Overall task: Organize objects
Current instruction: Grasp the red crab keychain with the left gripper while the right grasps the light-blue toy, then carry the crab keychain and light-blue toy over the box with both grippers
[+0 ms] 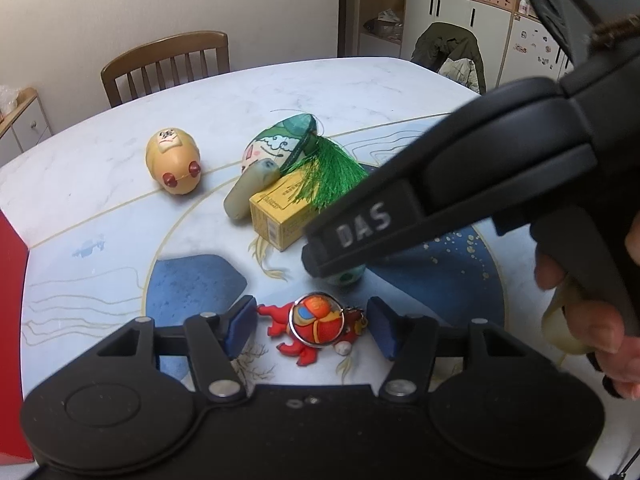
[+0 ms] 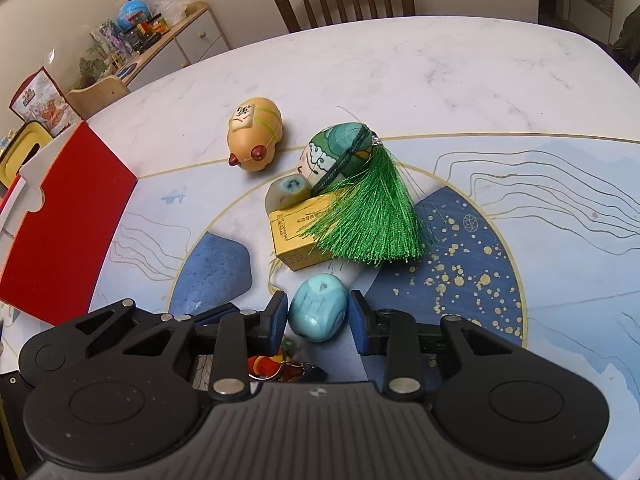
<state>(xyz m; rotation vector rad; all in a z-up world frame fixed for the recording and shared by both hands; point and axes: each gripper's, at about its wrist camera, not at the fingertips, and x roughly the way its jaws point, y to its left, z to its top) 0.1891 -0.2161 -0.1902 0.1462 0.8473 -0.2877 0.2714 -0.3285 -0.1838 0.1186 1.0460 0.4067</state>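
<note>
Right gripper [image 2: 319, 312]: jaws apart, bracketing the bead [image 2: 318, 307] on the mat, pads just short. Left gripper [image 1: 312, 326]: jaws apart, straddling the keychain [image 1: 318, 328]. Recommend centring both before clamping; red box [image 2: 66, 224] stands left.

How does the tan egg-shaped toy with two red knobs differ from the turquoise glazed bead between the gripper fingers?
The tan egg-shaped toy looks larger than the turquoise glazed bead. The toy carries a printed label and red knobs; the bead is plain with a small hole. The toy lies alone on marble; the bead sits on the mat's blue part. Both are rounded and rest on the table.
</note>
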